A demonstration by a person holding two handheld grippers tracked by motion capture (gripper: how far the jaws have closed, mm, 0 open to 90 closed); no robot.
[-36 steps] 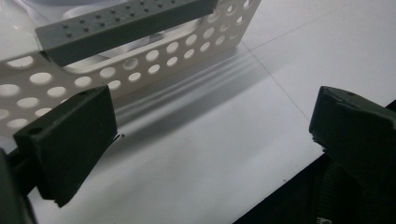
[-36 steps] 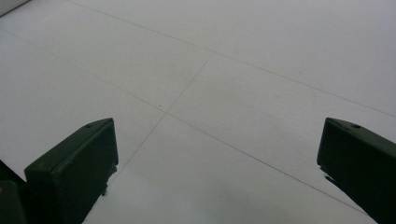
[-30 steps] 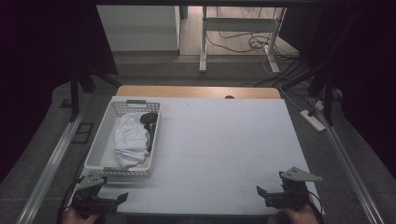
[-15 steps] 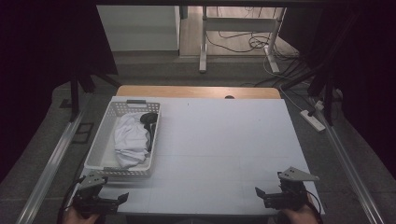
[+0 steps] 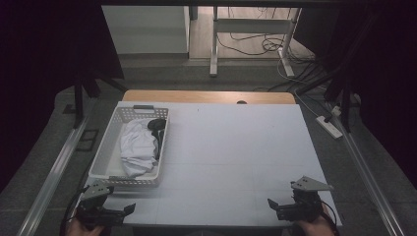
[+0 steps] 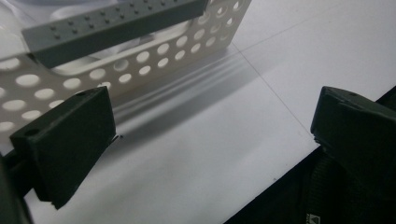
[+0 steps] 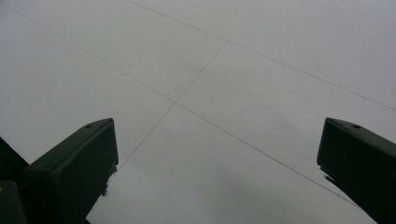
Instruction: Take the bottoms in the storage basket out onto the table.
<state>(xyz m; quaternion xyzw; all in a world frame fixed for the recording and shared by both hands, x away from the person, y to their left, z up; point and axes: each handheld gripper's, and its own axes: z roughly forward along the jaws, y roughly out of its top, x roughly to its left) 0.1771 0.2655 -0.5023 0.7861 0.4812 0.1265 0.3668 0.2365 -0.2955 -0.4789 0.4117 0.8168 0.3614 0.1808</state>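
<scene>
- We see the left tongs point(image 5: 129, 209) at lower left, jaws apart, empty, just below the white basket point(image 5: 110, 147).
- Right tongs point(image 5: 271, 205) at lower right, jaws apart, over bare table point(image 5: 236, 147).
- Basket holds white cloth point(image 5: 137, 147).

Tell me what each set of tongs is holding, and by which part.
Nothing is held. The left tongs gape open beside the white basket; the right tongs gape open over the bare table.
</scene>
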